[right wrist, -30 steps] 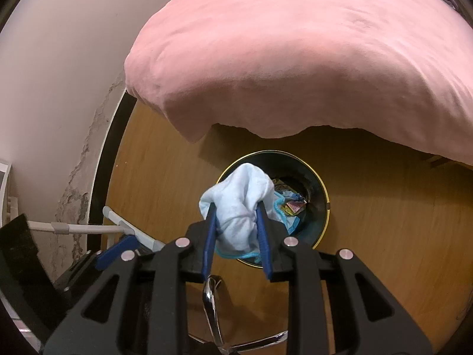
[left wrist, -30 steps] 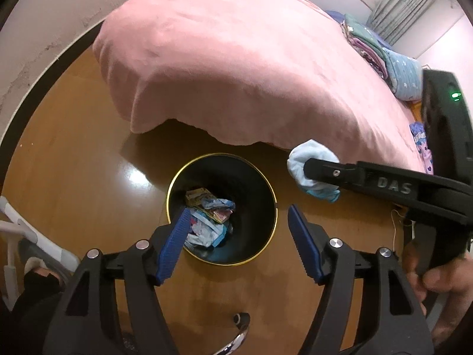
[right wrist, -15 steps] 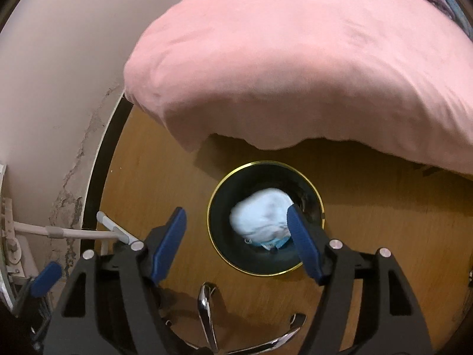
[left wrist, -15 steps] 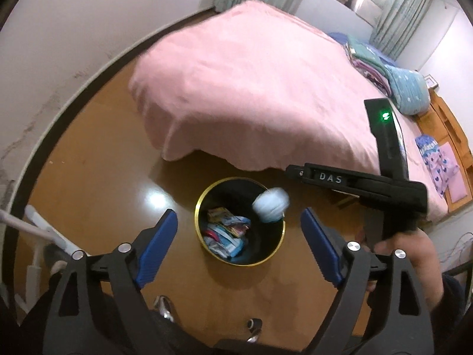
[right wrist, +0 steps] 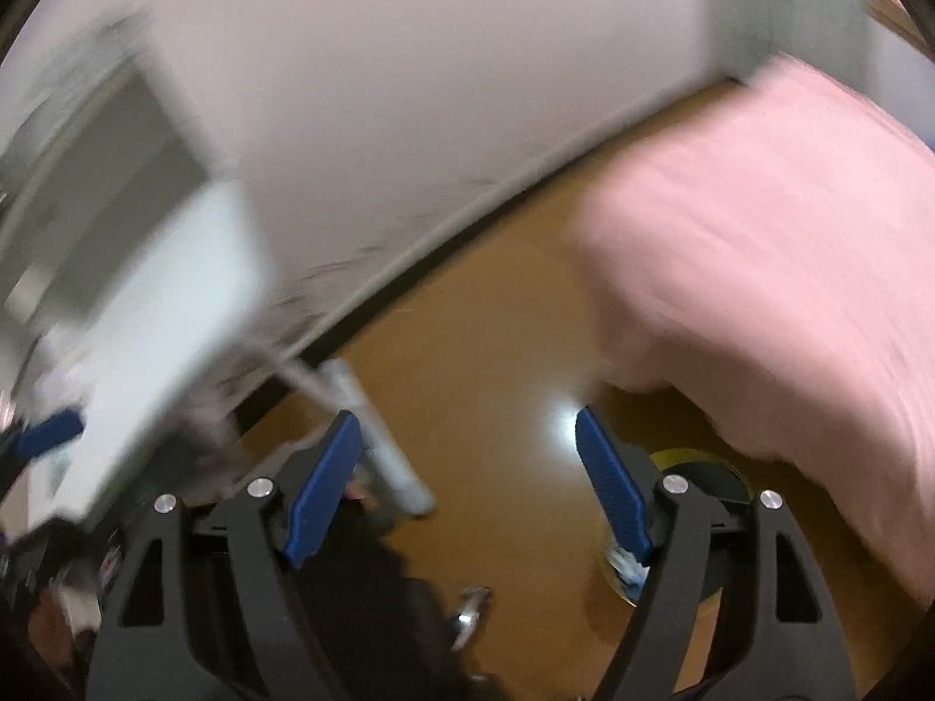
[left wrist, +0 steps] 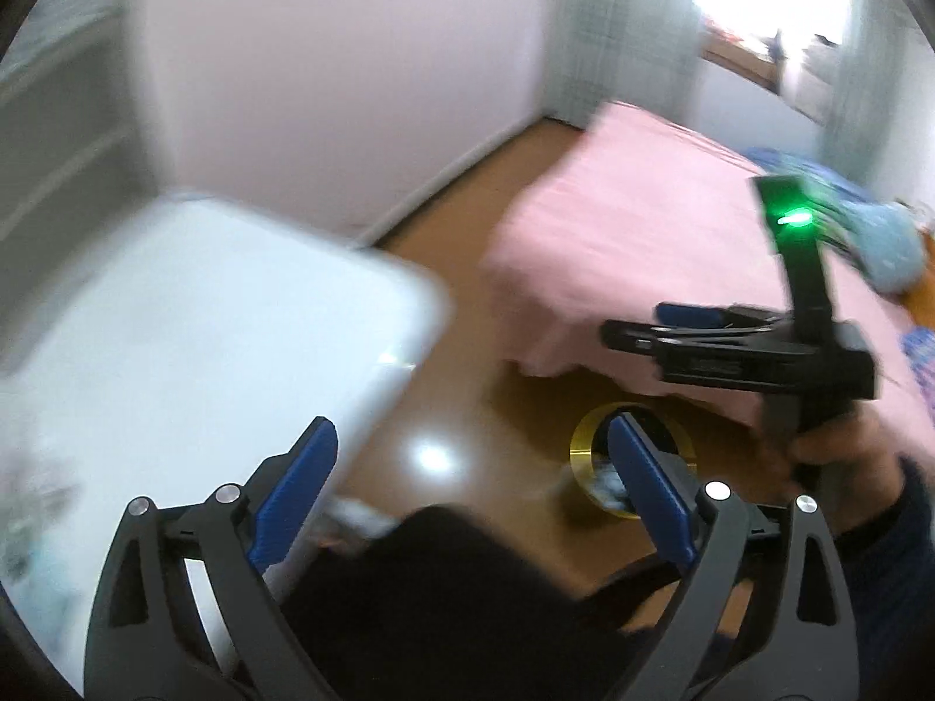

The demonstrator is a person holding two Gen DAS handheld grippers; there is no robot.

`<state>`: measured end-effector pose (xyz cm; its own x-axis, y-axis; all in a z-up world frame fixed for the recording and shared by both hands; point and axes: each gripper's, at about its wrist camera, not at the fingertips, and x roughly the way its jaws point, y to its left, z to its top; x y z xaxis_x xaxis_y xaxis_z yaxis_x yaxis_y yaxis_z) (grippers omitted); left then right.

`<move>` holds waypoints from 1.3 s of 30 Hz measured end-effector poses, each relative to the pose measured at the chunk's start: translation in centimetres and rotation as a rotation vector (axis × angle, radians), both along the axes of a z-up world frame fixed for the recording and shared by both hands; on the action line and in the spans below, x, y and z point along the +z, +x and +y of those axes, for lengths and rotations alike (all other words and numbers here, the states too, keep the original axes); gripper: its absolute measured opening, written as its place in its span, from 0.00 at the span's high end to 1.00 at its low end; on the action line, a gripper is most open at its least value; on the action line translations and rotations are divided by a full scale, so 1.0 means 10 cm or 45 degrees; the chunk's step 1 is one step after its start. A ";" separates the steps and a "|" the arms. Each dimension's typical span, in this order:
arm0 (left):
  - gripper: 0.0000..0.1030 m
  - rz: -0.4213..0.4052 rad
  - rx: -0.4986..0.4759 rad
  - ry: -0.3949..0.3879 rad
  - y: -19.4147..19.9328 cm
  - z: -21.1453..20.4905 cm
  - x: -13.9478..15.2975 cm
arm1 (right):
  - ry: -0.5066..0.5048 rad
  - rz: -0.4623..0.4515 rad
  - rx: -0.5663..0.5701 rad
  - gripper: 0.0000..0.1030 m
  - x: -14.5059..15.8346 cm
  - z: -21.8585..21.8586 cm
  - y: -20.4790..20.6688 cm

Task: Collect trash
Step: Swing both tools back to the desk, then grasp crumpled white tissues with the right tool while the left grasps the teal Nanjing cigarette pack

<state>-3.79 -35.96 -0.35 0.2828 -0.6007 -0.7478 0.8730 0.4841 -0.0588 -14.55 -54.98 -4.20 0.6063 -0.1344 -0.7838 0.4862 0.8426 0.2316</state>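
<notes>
Both views were heavily blurred. The left gripper (left wrist: 470,482) was seen with its blue pads spread wide; the jaws had just been opening and nothing was held between them. The right gripper (right wrist: 464,482) likewise stood with its pads wide apart, its jaws having just been opening, and no object lay between the pads.

The trash bin (left wrist: 590,450), black with a gold rim, was observed on the wooden floor (left wrist: 467,374) just below the overhanging edge of the pink bedspread (left wrist: 631,245). In the left wrist view it was partly covered by the left gripper's right-hand finger. Pale crumpled trash (left wrist: 608,476) was visible inside the bin. In the right wrist view the same bin (right wrist: 710,467) appeared behind the right-hand finger, with a scrap of light blue material (right wrist: 628,566) showing at its lower edge.

The right gripper was also recorded in the left wrist view (left wrist: 672,324), held level above the bin by a hand (left wrist: 835,450); a green light (left wrist: 792,219) glowed on its upright part.

A white tabletop (left wrist: 193,339) filled the left side of the left wrist view. A white wall (right wrist: 438,87) and a pale table leg (right wrist: 380,438) were noted in the right wrist view.
</notes>
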 end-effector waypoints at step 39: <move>0.11 0.018 0.342 0.271 1.52 2.39 -0.48 | -0.016 0.092 0.829 0.53 0.36 2.35 2.22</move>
